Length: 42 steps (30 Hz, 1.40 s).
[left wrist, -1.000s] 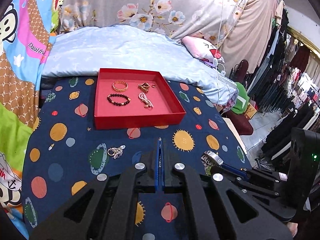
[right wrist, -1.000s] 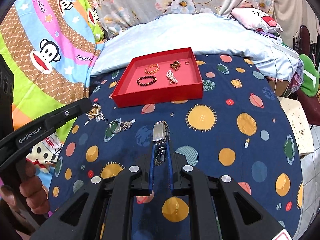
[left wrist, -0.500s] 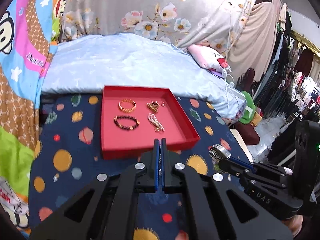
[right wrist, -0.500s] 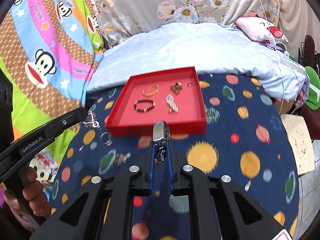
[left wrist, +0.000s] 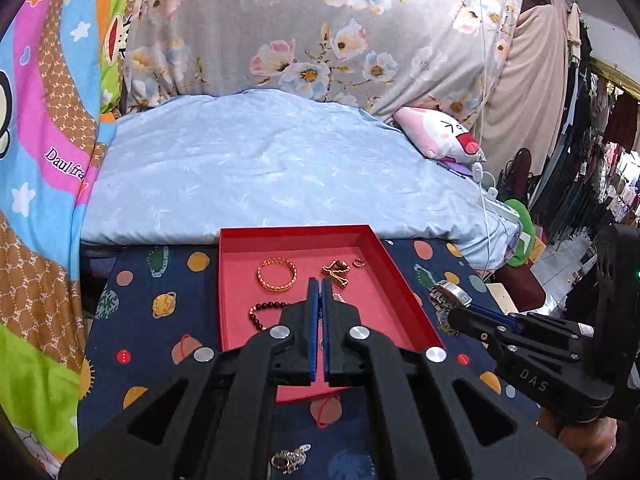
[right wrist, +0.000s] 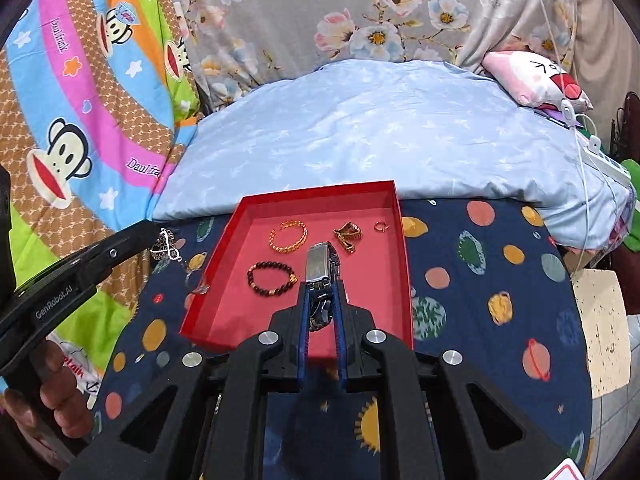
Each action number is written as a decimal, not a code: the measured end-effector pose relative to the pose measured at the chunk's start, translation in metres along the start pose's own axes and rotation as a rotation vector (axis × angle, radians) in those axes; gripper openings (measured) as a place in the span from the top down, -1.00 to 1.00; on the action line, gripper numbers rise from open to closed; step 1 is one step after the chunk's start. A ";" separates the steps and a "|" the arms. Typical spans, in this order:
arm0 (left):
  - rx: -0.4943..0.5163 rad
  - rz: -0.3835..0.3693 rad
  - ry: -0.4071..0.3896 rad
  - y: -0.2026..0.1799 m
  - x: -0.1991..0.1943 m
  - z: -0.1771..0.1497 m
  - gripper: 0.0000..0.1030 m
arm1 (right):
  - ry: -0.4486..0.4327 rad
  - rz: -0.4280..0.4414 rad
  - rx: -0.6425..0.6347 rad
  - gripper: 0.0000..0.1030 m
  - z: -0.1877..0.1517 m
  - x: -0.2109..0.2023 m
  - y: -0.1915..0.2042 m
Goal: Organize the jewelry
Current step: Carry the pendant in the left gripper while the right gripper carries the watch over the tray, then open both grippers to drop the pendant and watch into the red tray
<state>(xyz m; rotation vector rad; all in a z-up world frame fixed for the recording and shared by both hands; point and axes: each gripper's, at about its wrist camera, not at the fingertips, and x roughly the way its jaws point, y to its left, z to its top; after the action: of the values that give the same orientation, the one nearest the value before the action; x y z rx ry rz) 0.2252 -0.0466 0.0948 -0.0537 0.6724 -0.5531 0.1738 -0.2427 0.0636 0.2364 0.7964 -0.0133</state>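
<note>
A red tray point(left wrist: 292, 232) point(right wrist: 320, 194) lies on the navy planet-print cloth. In it are a gold bracelet point(left wrist: 277, 274) point(right wrist: 288, 236), a dark bead bracelet point(left wrist: 262, 316) point(right wrist: 270, 278), a gold charm point(left wrist: 336, 270) point(right wrist: 348, 234) and a small ring point(left wrist: 359, 263) point(right wrist: 381, 226). My right gripper point(right wrist: 322, 286) point(left wrist: 456, 314) is shut on a silver watch point(right wrist: 318, 266) point(left wrist: 450, 296), held over the tray's near half. My left gripper point(left wrist: 320, 280) point(right wrist: 150, 230) is shut; a silver necklace point(right wrist: 164, 244) hangs from its tip just left of the tray.
A light blue quilt point(left wrist: 260, 168) rises right behind the tray, with a pink plush point(left wrist: 440, 136) and a white cable point(right wrist: 580, 184) to the right. A cartoon blanket point(right wrist: 80, 120) borders the left. Another silver piece point(left wrist: 288, 458) lies on the cloth below my left gripper.
Both grippers have moved forward from the near cloth to the tray, carrying the watch and the necklace. The tray now sits close under both sets of fingers.
</note>
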 end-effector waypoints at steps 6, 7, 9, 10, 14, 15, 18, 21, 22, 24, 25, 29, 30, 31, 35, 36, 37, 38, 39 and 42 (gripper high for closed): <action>-0.006 0.027 0.017 0.007 0.031 0.004 1.00 | 0.033 0.000 0.008 0.80 0.006 0.032 -0.004; -0.008 0.027 0.023 0.009 0.035 0.004 1.00 | 0.041 0.000 0.006 0.80 0.007 0.037 -0.004; -0.007 0.037 0.038 0.011 0.046 0.003 1.00 | 0.047 -0.008 0.003 0.80 0.007 0.045 -0.003; -0.005 0.039 0.043 0.012 0.049 0.002 1.00 | 0.052 -0.009 0.001 0.80 0.007 0.049 -0.003; -0.015 0.045 0.064 0.017 0.063 -0.002 1.00 | 0.064 -0.009 0.004 0.80 0.007 0.060 -0.003; -0.020 0.043 0.069 0.018 0.066 -0.003 1.00 | 0.068 -0.009 0.004 0.80 0.006 0.063 -0.003; -0.026 0.048 0.078 0.020 0.072 -0.006 1.00 | 0.075 -0.012 0.003 0.80 0.005 0.068 -0.003; -0.031 0.050 0.087 0.022 0.077 -0.009 1.00 | 0.080 -0.013 0.007 0.80 0.003 0.073 -0.003; -0.033 0.050 0.089 0.022 0.078 -0.009 1.00 | 0.082 -0.012 0.009 0.80 0.002 0.075 -0.003; -0.036 0.054 0.094 0.023 0.081 -0.011 1.00 | 0.085 -0.010 0.013 0.79 0.001 0.077 -0.003; -0.038 0.051 0.097 0.023 0.082 -0.011 1.00 | 0.088 -0.007 0.014 0.79 0.001 0.079 -0.003; -0.030 0.062 0.107 0.022 0.089 -0.015 1.00 | 0.086 -0.003 0.001 0.79 -0.001 0.081 -0.001; -0.028 0.060 0.107 0.021 0.090 -0.015 0.99 | 0.079 -0.002 -0.001 0.79 0.000 0.080 -0.001; -0.028 0.061 0.105 0.021 0.090 -0.016 0.99 | 0.069 -0.003 -0.003 0.78 0.001 0.079 -0.001; -0.039 0.079 0.097 0.021 0.090 -0.016 0.91 | 0.035 -0.008 0.009 0.49 0.005 0.069 -0.002; -0.042 0.088 0.099 0.021 0.089 -0.016 0.57 | 0.028 -0.007 0.009 0.45 0.006 0.066 -0.002; -0.050 0.101 0.099 0.022 0.088 -0.016 0.07 | 0.020 -0.010 0.009 0.43 0.006 0.062 -0.002; -0.066 0.127 0.087 0.024 0.085 -0.015 -0.09 | 0.015 -0.012 0.009 0.40 0.006 0.059 -0.002; -0.073 0.133 0.072 0.025 0.081 -0.015 -0.11 | 0.009 -0.009 0.008 0.40 0.006 0.053 -0.001; -0.072 0.148 0.053 0.027 0.066 -0.014 -0.12 | -0.005 -0.009 -0.005 0.39 0.001 0.037 0.002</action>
<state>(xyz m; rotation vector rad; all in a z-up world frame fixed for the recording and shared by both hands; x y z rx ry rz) 0.2718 -0.0551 0.0400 -0.0561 0.7411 -0.3888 0.2008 -0.2378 0.0382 0.2282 0.7928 -0.0206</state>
